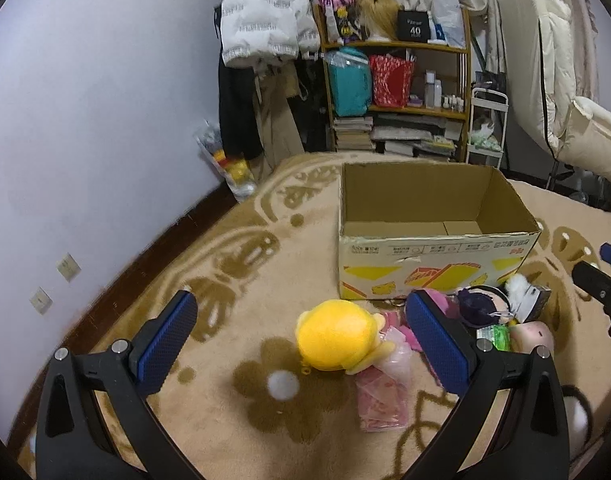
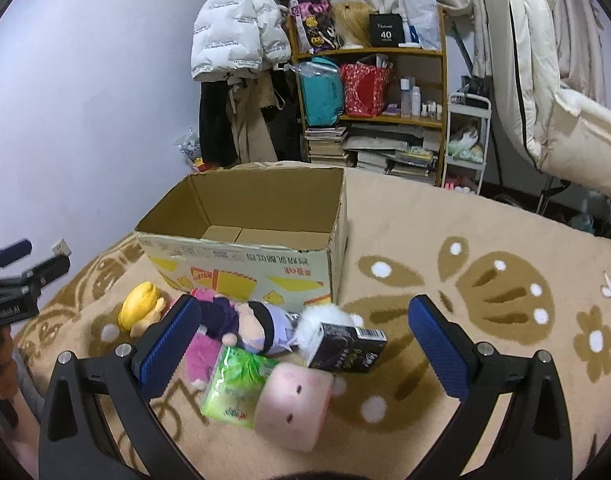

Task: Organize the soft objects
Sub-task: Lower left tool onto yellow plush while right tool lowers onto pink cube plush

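An open cardboard box stands on the beige rug; it also shows in the right wrist view and looks empty. My left gripper is open, its jaws on either side of a yellow-haired plush doll lying on the rug. My right gripper is open above a pile: a purple doll, a pink cube plush, a green packet, a black carton and white fluff. The yellow doll also shows in the right wrist view.
A pink plastic bag lies by the yellow doll. A wooden shelf with books and bags, hanging coats and a white trolley stand behind the box. A folded mattress leans at right.
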Available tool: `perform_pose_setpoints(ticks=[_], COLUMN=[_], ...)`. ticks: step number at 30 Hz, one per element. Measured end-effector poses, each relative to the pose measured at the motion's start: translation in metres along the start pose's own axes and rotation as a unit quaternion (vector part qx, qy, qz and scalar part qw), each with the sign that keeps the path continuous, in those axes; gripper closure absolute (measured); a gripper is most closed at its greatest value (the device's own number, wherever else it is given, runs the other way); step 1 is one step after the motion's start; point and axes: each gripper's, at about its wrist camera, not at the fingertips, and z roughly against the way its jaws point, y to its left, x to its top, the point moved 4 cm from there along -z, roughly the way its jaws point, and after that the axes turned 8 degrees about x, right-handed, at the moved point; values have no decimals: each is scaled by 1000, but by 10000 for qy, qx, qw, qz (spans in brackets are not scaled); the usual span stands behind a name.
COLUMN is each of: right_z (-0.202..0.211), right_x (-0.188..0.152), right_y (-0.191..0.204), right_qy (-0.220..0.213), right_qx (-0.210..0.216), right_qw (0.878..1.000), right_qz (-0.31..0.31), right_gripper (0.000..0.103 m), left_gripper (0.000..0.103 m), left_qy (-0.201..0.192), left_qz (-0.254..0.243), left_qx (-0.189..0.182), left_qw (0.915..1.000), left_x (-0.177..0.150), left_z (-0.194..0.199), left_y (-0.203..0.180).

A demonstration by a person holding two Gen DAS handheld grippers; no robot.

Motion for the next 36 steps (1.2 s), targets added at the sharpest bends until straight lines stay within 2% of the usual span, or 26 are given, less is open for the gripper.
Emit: perform_pose_setpoints(ticks=[3, 13, 21, 36], right_z=[-10, -42, -64, -91], right_x=[5, -10, -30, -60], right_y=[-2, -19, -26, -30], right_qy=[48, 652, 1157, 1803], right_qx=[78, 150, 135, 183], right_qw=[9999, 9963, 9907, 9807], right_qz=[-101, -536, -702, -727], right_gripper=[0, 0, 0, 1], left_gripper=[0, 0, 0, 0], left_qy=[268, 767, 1177, 1636], left_qz=[127, 18, -99, -378], left_qx=[-150, -44, -82, -48], left_qw=[9994, 9970, 9930, 9858], left_x=[1, 4, -7, -28], left_z=[-16, -68, -100, -142], left_y=[1, -8, -21, -42])
